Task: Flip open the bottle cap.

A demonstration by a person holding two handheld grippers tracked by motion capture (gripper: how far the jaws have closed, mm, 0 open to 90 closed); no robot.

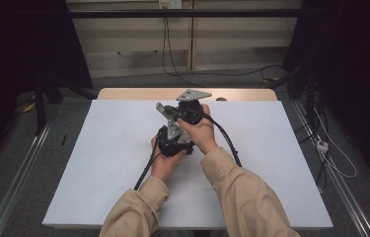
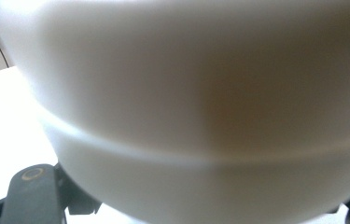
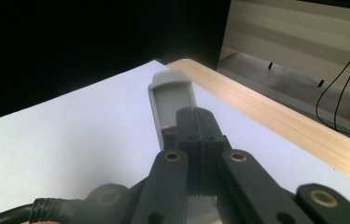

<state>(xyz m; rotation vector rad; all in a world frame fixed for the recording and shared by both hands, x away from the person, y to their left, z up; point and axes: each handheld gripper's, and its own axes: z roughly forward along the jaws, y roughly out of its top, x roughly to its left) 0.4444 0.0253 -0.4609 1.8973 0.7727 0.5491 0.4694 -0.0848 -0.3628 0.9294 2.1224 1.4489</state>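
Observation:
Both grippers are held close together over the middle of the white sheet (image 1: 98, 163). My right gripper (image 1: 185, 112) is the farther one, with its grey plate (image 1: 193, 94) on top. In the right gripper view its jaws (image 3: 196, 114) are shut tip to tip. A small grey piece (image 3: 170, 95) with a rounded end stands just beyond the tips, its foot hidden behind them. My left gripper (image 1: 172, 144) sits under the right hand (image 1: 200, 131). In the left gripper view a pale, blurred rounded surface (image 2: 186, 102) lies against the lens and hides the jaws. I cannot tell what that surface is.
The sheet covers a wooden table whose bare far edge (image 1: 138, 93) shows. Cables (image 1: 145, 170) trail from the grippers toward the near edge. Metal rails (image 1: 17, 173) run along both sides on the floor. Dark curtains stand left and right, and wires (image 1: 335, 163) lie on the floor at the right.

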